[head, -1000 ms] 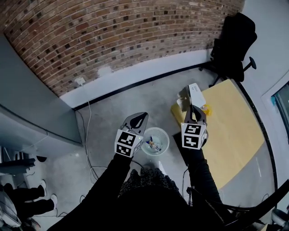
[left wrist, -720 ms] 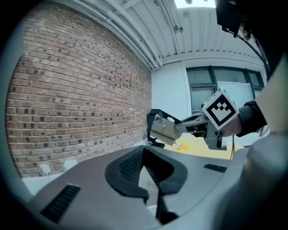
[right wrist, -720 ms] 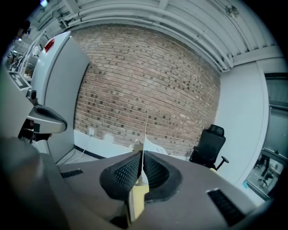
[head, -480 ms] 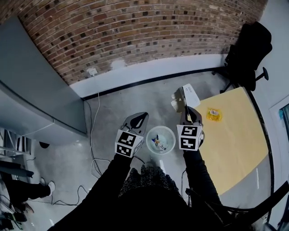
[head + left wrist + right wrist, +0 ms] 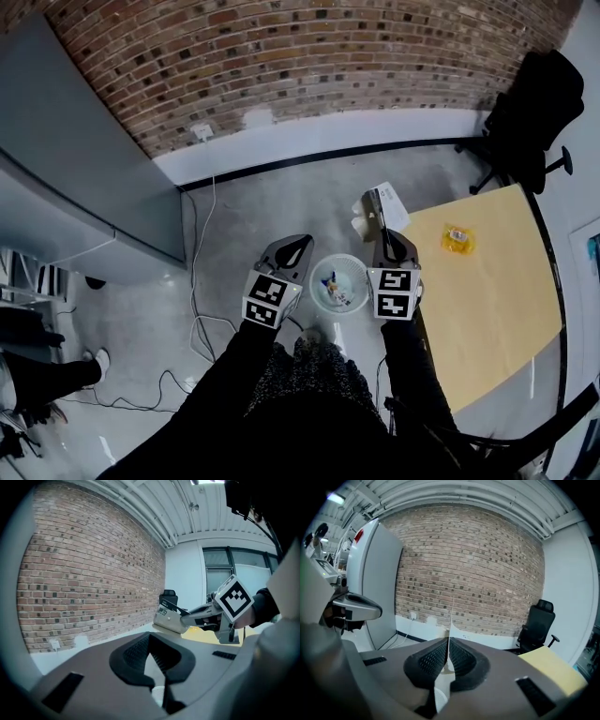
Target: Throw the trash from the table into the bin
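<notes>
The right gripper (image 5: 383, 234) has its jaws pressed together on a thin flat packet (image 5: 379, 208), white with dark print on one face. In the right gripper view the packet (image 5: 450, 620) shows edge-on, standing up out of the closed pads. It hangs in the air over the grey floor (image 5: 272, 202), just off the far left corner of the yellow table (image 5: 487, 300) and beside the far rim of the bin (image 5: 324, 265).

The bin is a white mesh basket on the floor off the table's left edge, between the two grippers in the head view, with some scraps already inside.

The left gripper (image 5: 296, 244) hovers on the bin's other side. Its jaws meet at the tips with nothing between them, as the left gripper view shows (image 5: 149, 639).

A small orange wrapper (image 5: 458, 239) lies on the table near its far edge. A black office chair (image 5: 536, 108) stands past the table, by the brick wall (image 5: 309, 66)
</notes>
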A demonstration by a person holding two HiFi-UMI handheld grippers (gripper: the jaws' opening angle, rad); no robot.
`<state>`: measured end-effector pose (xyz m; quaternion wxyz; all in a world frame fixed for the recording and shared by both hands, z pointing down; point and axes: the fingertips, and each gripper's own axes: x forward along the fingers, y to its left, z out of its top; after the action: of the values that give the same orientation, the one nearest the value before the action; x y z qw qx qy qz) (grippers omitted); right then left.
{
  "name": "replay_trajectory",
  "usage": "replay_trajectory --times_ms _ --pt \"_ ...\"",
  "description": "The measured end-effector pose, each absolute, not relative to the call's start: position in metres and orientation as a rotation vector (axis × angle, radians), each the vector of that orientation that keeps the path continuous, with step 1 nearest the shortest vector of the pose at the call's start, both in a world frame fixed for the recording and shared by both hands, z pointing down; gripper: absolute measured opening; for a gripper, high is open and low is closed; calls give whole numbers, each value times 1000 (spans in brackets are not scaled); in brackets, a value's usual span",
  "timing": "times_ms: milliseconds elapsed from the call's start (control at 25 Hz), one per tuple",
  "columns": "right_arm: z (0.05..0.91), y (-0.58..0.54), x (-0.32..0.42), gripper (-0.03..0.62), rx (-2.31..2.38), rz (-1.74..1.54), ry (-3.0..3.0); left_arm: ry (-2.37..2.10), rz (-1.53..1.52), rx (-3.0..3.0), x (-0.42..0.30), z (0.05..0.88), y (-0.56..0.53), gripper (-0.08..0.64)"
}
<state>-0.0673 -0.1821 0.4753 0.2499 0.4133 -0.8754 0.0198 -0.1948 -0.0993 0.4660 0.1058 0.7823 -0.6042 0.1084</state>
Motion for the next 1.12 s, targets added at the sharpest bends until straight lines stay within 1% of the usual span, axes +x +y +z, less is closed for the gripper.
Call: replay_trajectory --times_ms 480,1120 --pt "538 -152 -77 14 1026 133 -2354 -1722 377 2269 -195 510 -85 -2" --pt "588 -127 -113 14 909 129 -2347 -1636 401 2258 -201 558 -85 -2"
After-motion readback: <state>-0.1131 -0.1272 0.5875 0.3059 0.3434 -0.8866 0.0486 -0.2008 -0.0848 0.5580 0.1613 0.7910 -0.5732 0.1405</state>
